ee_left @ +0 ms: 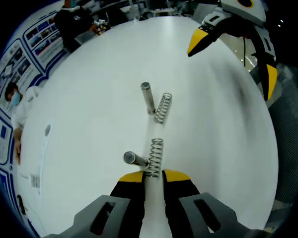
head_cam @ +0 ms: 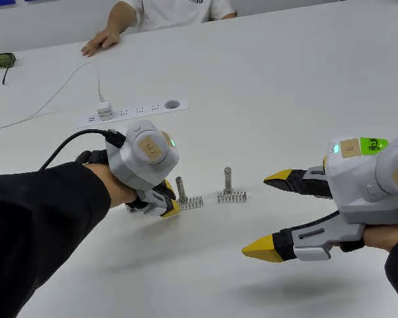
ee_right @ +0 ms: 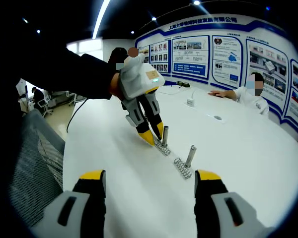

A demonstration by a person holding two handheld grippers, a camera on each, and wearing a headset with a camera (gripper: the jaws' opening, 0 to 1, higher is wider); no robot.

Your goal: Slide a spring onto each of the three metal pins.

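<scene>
Two metal pins stand upright on the white table, a near pin [head_cam: 180, 188] [ee_left: 134, 159] [ee_right: 165, 135] and a far pin [head_cam: 228, 178] [ee_left: 147, 96] [ee_right: 191, 154]. A spring lies flat at the foot of each. My left gripper [head_cam: 167, 203] [ee_left: 154, 176] [ee_right: 153, 135] is low beside the near pin, shut on the end of the near spring [head_cam: 192, 202] [ee_left: 155, 155] [ee_right: 162, 147]. The far spring [head_cam: 231, 196] [ee_left: 162, 106] [ee_right: 183, 167] lies free. Off to the right hangs my right gripper [head_cam: 268, 212] [ee_left: 233, 62] [ee_right: 150, 178], open and holding nothing.
A white power strip [head_cam: 132, 112] with a plug and cable lies behind the pins. Dark glasses [head_cam: 0, 61] rest at the far left. A person's hand [head_cam: 99, 43] rests on the far table edge.
</scene>
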